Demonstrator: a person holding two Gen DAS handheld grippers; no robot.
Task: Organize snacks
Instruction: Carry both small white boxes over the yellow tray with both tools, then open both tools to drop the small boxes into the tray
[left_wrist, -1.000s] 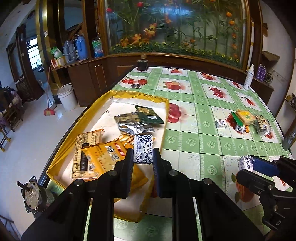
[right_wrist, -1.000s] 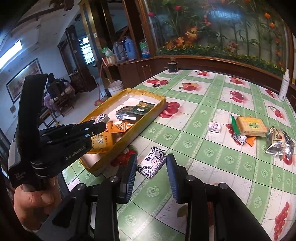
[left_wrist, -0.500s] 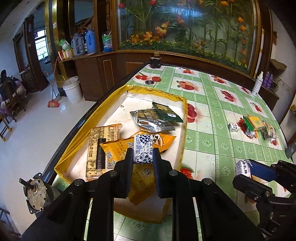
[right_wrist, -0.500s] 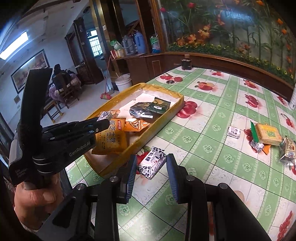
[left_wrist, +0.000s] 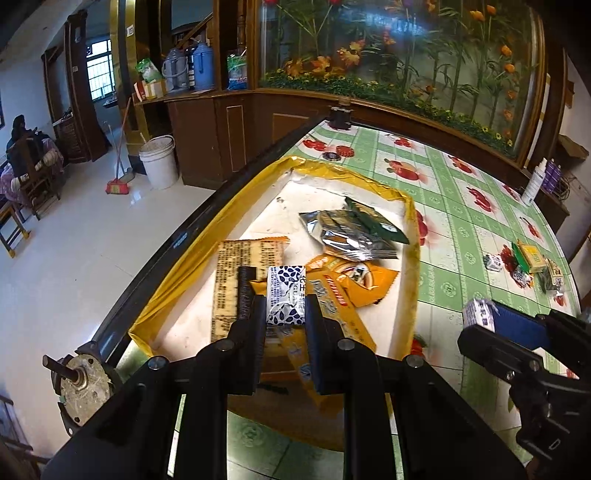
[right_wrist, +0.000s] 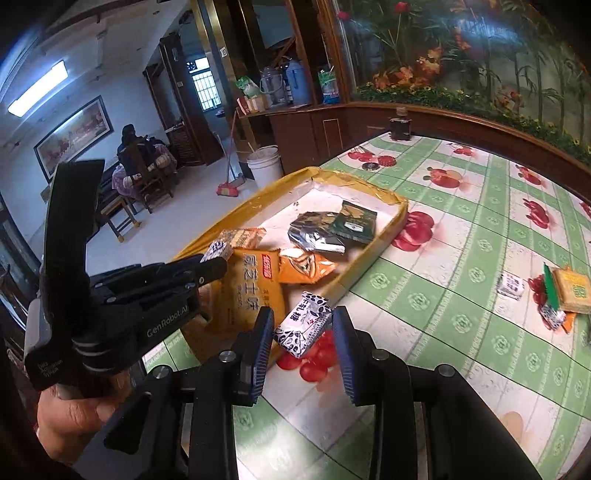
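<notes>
My left gripper (left_wrist: 286, 302) is shut on a small white packet with dark blue leaf print (left_wrist: 287, 280). It hangs over the near half of the yellow-rimmed tray (left_wrist: 413, 258), above orange snack bags (left_wrist: 354, 280). My right gripper (right_wrist: 303, 314) is shut on a second packet of the same kind (right_wrist: 301, 330), above the tablecloth just outside the tray's near right rim (right_wrist: 365, 260). In the right wrist view the left gripper (right_wrist: 216, 264) with its packet (right_wrist: 218, 251) shows at the left, held by a hand (right_wrist: 70, 410).
Silver and dark green packs (left_wrist: 351, 232) lie farther back in the tray. Loose snacks (right_wrist: 569, 291) sit on the green checked tablecloth (right_wrist: 461, 280) at the right. The table's dark edge (left_wrist: 207, 218) runs along the tray's left, with a metal motor (left_wrist: 85, 384) at the corner.
Both grippers have moved toward the tray with their packets. The left one has come from the tray's near corner to above the orange bags; the right one has neared the rim.
</notes>
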